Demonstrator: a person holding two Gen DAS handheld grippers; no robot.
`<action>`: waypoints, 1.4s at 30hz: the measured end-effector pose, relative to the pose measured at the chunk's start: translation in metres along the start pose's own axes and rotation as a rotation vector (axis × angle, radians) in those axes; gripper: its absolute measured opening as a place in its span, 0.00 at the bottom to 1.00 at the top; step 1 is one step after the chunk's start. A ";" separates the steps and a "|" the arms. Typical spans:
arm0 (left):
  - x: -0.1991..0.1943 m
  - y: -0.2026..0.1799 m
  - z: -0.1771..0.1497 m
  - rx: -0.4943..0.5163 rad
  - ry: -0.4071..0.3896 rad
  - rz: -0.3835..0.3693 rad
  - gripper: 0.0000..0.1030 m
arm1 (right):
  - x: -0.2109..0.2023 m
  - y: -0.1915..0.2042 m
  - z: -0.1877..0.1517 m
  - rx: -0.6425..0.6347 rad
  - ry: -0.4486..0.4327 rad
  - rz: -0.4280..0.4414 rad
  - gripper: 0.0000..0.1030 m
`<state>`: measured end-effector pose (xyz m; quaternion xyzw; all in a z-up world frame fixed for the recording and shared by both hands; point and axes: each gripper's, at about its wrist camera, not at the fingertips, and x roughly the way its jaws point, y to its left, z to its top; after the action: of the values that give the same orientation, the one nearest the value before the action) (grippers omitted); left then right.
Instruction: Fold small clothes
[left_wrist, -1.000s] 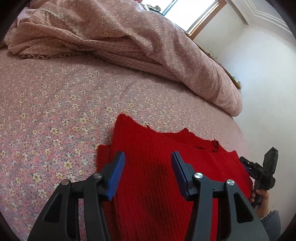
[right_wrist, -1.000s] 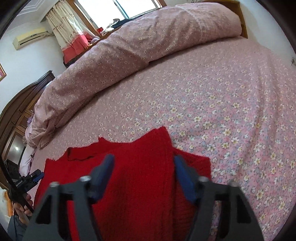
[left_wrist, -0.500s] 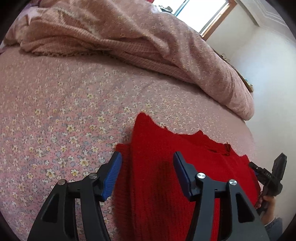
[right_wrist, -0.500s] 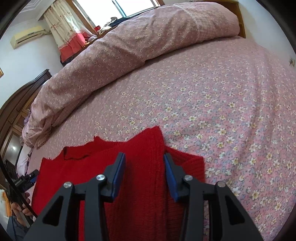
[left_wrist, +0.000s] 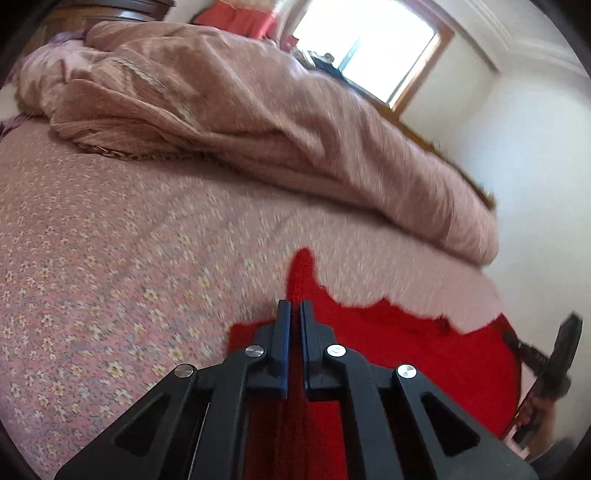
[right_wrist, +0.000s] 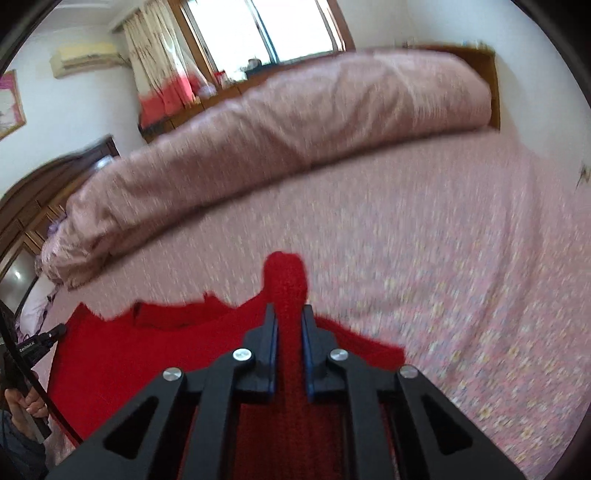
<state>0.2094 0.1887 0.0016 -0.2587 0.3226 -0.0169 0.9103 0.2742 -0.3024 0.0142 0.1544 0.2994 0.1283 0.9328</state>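
A red knit sweater (left_wrist: 406, 350) lies on the flowered pink bed sheet (left_wrist: 110, 258). My left gripper (left_wrist: 294, 306) is shut on its left edge, and a peak of knit (left_wrist: 301, 269) stands up beyond the blue pads. In the right wrist view my right gripper (right_wrist: 289, 310) has its jaws closing on a raised fold of the same sweater (right_wrist: 166, 350), with the pads pressing the knit from both sides. Each gripper shows at the edge of the other's view: the right gripper (left_wrist: 561, 354) and the left gripper (right_wrist: 40, 343).
A rolled pink duvet (left_wrist: 295, 122) lies across the far side of the bed, also seen as the duvet (right_wrist: 295, 122). A window and white wall are behind it. Dark wooden furniture (right_wrist: 22, 221) stands at the left. A person's hand (right_wrist: 26, 402) holds the left tool.
Both grippers went from open over the sweater to closed on it. Each has lifted and pulled a peak of red knit up off the sheet.
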 end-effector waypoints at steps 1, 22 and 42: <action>0.000 0.001 0.003 -0.009 -0.001 -0.006 0.00 | -0.006 0.000 0.002 -0.002 -0.038 0.005 0.11; 0.033 -0.026 -0.021 0.123 0.141 0.096 0.01 | 0.032 -0.012 -0.011 0.050 0.149 -0.042 0.26; 0.044 -0.025 -0.012 0.121 0.129 0.176 0.04 | 0.036 -0.016 -0.010 0.058 0.117 -0.069 0.23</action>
<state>0.2408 0.1533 -0.0195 -0.1724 0.4003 0.0269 0.8996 0.2991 -0.3029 -0.0177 0.1631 0.3623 0.0961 0.9126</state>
